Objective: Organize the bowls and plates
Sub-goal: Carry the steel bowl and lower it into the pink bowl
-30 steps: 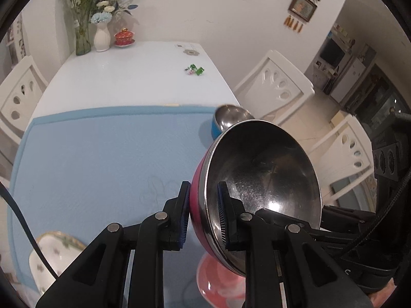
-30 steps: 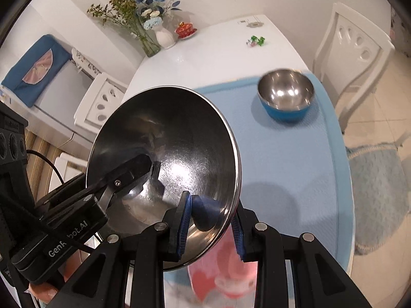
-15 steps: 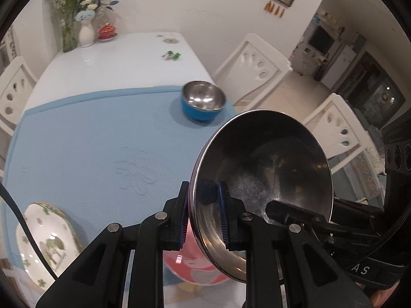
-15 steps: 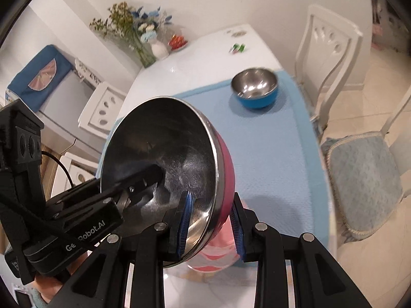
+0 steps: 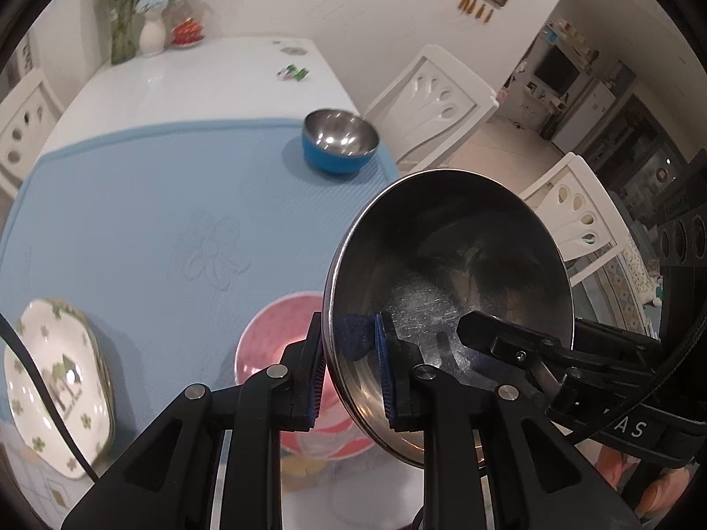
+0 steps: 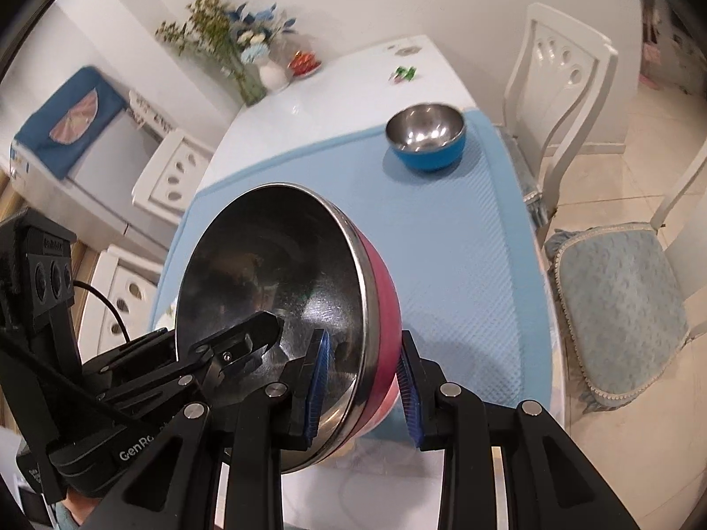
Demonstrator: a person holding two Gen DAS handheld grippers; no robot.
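A large bowl (image 5: 450, 274), pink outside and steel inside, hangs tilted above the near end of the blue mat (image 5: 132, 203). My left gripper (image 5: 349, 371) is shut on its rim, one pad inside and one outside. My right gripper (image 6: 362, 388) is shut on the rim of the same bowl (image 6: 274, 274) at the opposite side. A small blue bowl (image 5: 340, 145) with a steel inside stands at the mat's far right. A pink plate (image 5: 274, 335) lies under the held bowl. A white patterned plate (image 5: 53, 384) lies at the near left.
White chairs (image 5: 437, 92) stand along the table's right side, one with a blue cushion (image 6: 618, 300). Vases of flowers (image 5: 152, 35) and a red dish stand at the table's far end, a small green item (image 5: 294, 73) lies on the white top.
Both grippers have carried the big bowl back toward the table's near edge. The blue bowl and the pink plate, largely hidden before, now show in the left wrist view.
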